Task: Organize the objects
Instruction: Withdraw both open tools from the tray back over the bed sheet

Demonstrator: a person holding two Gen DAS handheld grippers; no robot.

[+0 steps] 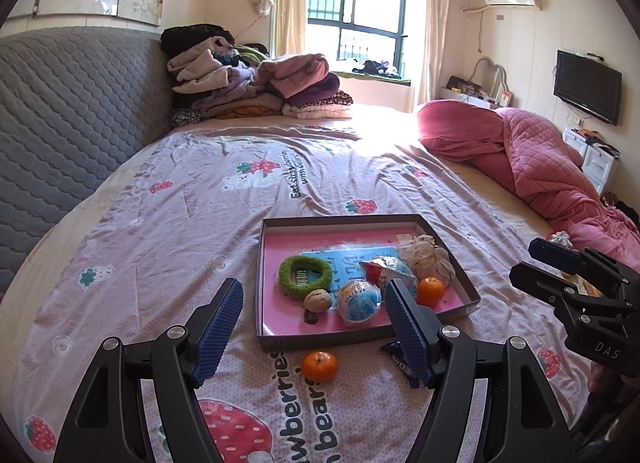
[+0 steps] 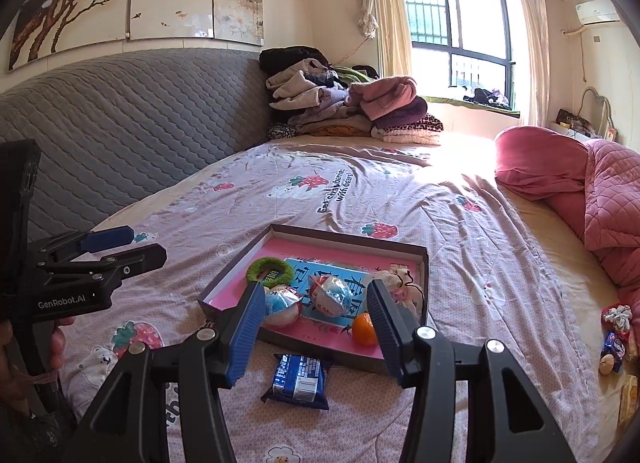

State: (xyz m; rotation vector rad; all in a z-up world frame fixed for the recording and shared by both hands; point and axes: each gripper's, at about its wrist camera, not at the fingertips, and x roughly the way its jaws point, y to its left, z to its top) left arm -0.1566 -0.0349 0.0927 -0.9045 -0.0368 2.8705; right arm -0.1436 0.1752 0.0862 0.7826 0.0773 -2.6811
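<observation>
A shallow box tray [image 1: 360,338] with a pink floor lies on the bed; it also shows in the right wrist view [image 2: 423,263]. It holds a green ring [image 1: 305,274], a walnut [image 1: 317,300], a blue wrapped ball [image 1: 359,300], a red-white packet [image 1: 384,269], a white net pouch [image 1: 426,253] and a mandarin [image 1: 431,291]. A second mandarin [image 1: 319,365] lies on the sheet in front of the tray. A blue snack packet [image 2: 299,381] lies there too. My left gripper [image 1: 314,333] is open above the mandarin. My right gripper [image 2: 316,329] is open above the packet.
Piled clothes [image 1: 256,75] sit at the bed's far end. A pink quilt [image 1: 532,159] lies along the right side. A few small items [image 2: 614,337] lie at the bed's right edge. A grey headboard [image 1: 68,111] runs along the left.
</observation>
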